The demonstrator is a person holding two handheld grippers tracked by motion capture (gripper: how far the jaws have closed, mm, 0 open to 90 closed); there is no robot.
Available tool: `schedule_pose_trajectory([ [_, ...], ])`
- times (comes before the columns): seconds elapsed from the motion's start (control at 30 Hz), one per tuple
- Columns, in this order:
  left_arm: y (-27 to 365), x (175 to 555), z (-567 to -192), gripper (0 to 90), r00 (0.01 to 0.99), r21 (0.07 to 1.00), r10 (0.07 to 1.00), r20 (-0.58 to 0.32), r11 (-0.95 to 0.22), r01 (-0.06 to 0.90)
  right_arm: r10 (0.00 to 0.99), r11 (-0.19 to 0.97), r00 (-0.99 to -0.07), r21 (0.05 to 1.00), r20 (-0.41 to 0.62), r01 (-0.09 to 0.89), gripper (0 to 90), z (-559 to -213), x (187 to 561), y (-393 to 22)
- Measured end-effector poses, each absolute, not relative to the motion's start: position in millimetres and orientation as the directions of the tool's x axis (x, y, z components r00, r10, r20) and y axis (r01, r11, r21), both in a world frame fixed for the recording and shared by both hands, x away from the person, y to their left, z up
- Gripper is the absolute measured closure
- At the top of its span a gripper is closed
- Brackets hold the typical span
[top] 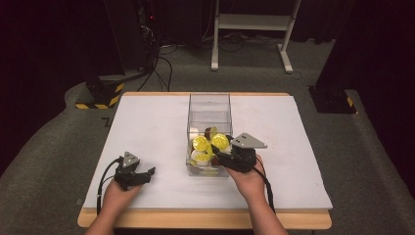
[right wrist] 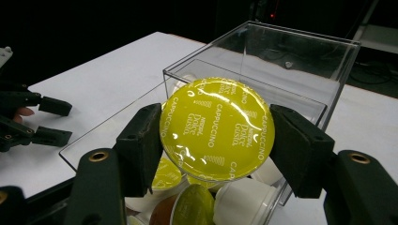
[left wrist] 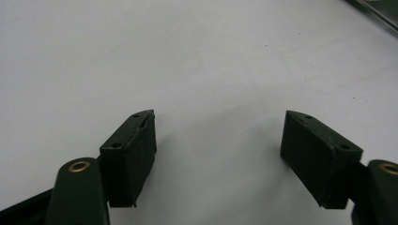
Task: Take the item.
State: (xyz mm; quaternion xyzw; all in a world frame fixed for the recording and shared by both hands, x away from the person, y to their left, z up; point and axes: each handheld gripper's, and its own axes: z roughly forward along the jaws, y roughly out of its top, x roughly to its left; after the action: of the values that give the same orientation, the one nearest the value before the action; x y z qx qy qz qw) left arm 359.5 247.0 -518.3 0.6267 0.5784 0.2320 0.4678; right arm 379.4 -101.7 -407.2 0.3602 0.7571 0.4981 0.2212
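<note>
The right gripper [right wrist: 216, 136] clamps a yellow coffee pod [right wrist: 216, 129] over the clear box [top: 209, 105] (more pods inside). The left gripper [left wrist: 218, 140] rests on the white table [top: 147, 127], jaws apart.

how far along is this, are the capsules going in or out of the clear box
Direction can't be told from one moment. Done: several capsules already lie in the clear box, and the white table around it is bare. In hand: the right claw grips a yellow-lidded capsule over the box's near end. The left claw rests open above the table. Left: either releasing this capsule or emptying the rest.
</note>
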Motion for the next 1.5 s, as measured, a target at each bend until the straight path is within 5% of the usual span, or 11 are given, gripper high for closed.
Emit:
schedule_pose_trajectory([
  [1.5, 246, 359, -518, 27.3, 0.218, 0.857, 0.943, -0.252, 0.113, 0.504, 0.819, 0.198, -0.574, 0.931, 0.015, 0.308, 38.2, -395, 388, -135],
])
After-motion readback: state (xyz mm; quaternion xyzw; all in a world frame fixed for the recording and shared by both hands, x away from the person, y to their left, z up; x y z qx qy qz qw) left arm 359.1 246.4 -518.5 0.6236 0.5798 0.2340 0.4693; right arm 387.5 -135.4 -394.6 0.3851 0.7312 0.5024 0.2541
